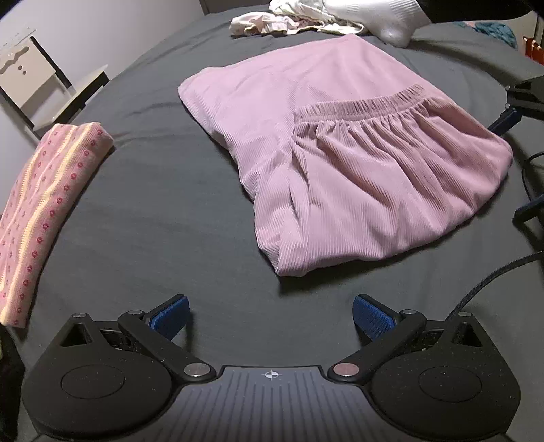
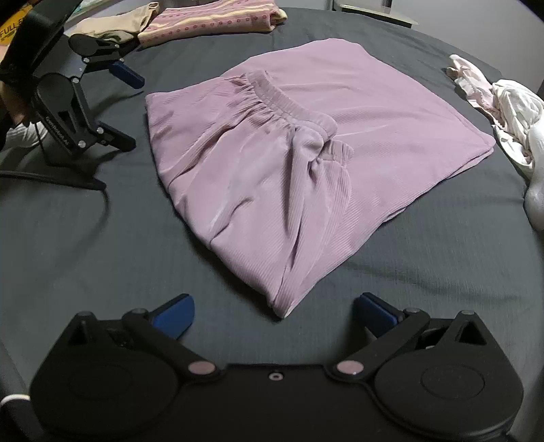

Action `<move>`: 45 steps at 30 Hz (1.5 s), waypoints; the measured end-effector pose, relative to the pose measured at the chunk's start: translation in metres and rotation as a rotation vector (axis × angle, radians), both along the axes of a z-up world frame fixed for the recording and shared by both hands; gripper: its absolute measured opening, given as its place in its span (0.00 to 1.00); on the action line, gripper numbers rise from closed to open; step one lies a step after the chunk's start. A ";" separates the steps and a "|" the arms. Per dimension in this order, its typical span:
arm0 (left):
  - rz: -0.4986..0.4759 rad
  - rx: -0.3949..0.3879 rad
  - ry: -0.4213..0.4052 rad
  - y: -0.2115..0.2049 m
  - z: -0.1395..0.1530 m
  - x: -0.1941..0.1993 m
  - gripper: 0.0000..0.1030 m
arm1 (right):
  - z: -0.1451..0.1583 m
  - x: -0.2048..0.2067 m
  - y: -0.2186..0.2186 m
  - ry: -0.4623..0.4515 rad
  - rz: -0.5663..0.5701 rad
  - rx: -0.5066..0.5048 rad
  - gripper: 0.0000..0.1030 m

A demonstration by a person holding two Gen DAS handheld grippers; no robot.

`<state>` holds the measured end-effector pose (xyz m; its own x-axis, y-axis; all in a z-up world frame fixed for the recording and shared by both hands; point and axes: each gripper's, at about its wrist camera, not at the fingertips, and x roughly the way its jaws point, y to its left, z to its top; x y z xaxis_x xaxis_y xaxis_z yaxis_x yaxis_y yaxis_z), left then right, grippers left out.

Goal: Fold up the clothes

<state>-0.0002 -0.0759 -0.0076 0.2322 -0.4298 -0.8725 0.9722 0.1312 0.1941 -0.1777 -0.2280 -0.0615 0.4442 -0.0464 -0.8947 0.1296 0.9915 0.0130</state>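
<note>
A lilac ribbed garment [image 1: 323,153] with an elastic waistband lies folded on the dark grey bed sheet [image 1: 163,221]. The waistband part is doubled over on top. My left gripper [image 1: 270,316] hovers open just short of the garment's near corner, holding nothing. In the right wrist view the same garment [image 2: 289,153] points its corner at my right gripper [image 2: 273,314], which is open and empty. My left gripper [image 2: 136,112] shows there at the garment's left side, jaws spread. A blue pad [image 1: 507,119] of the right gripper peeks in at the right edge.
A folded pink patterned garment [image 1: 44,204] lies at the left, with a beige one [image 2: 112,27] beside it. A loose pile of white and pink clothes [image 2: 503,102] sits past the lilac garment. A foot in a white sock [image 1: 384,20] rests there. Black cables [image 1: 493,272] trail over the sheet.
</note>
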 end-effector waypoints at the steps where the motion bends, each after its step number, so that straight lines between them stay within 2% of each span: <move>1: 0.007 -0.003 0.005 0.000 0.000 0.000 1.00 | 0.000 0.001 0.000 0.000 -0.006 -0.002 1.00; 7: 0.017 -0.023 0.015 0.001 -0.002 0.001 1.00 | 0.000 0.004 0.006 0.021 -0.016 -0.031 1.00; 14: 0.072 -0.034 0.101 -0.004 -0.006 0.012 1.00 | 0.000 0.001 0.009 0.005 -0.006 -0.046 1.00; 19: 0.090 -0.038 0.098 -0.006 -0.006 0.009 1.00 | 0.000 0.000 0.017 -0.053 0.020 -0.097 1.00; 23: 0.018 -0.069 0.071 -0.002 0.003 0.002 1.00 | 0.004 -0.002 0.020 -0.069 0.045 -0.128 1.00; 28: -0.091 -0.113 0.045 0.003 0.018 -0.007 1.00 | 0.018 -0.007 0.008 -0.095 -0.002 -0.097 0.73; 29: -0.109 -0.120 0.050 0.003 0.021 -0.008 0.99 | 0.020 -0.008 0.005 -0.099 -0.012 -0.077 0.70; 31: -0.142 -0.106 0.053 0.002 0.023 -0.009 0.89 | 0.021 -0.009 0.002 -0.109 -0.024 -0.041 0.56; 33: -0.171 -0.074 0.061 -0.001 0.021 -0.009 0.66 | 0.021 -0.008 0.000 -0.113 -0.028 -0.023 0.51; 35: -0.193 -0.051 0.078 -0.002 0.019 -0.011 0.57 | 0.022 -0.010 -0.001 -0.119 -0.028 -0.013 0.48; 39: -0.211 -0.030 0.081 -0.002 0.016 -0.017 0.54 | 0.021 -0.012 -0.002 -0.094 -0.033 -0.004 0.46; 42: -0.205 -0.022 0.073 -0.002 0.015 -0.017 0.41 | 0.021 -0.013 -0.004 -0.079 -0.039 0.012 0.38; 45: -0.195 -0.021 0.063 -0.004 0.015 -0.015 0.33 | 0.023 -0.014 -0.005 -0.071 -0.042 0.017 0.32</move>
<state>-0.0156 -0.0796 0.0078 0.0883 -0.4793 -0.8732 0.9896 -0.0576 0.1317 -0.1917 -0.2330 -0.0388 0.5043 -0.0515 -0.8620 0.1694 0.9847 0.0403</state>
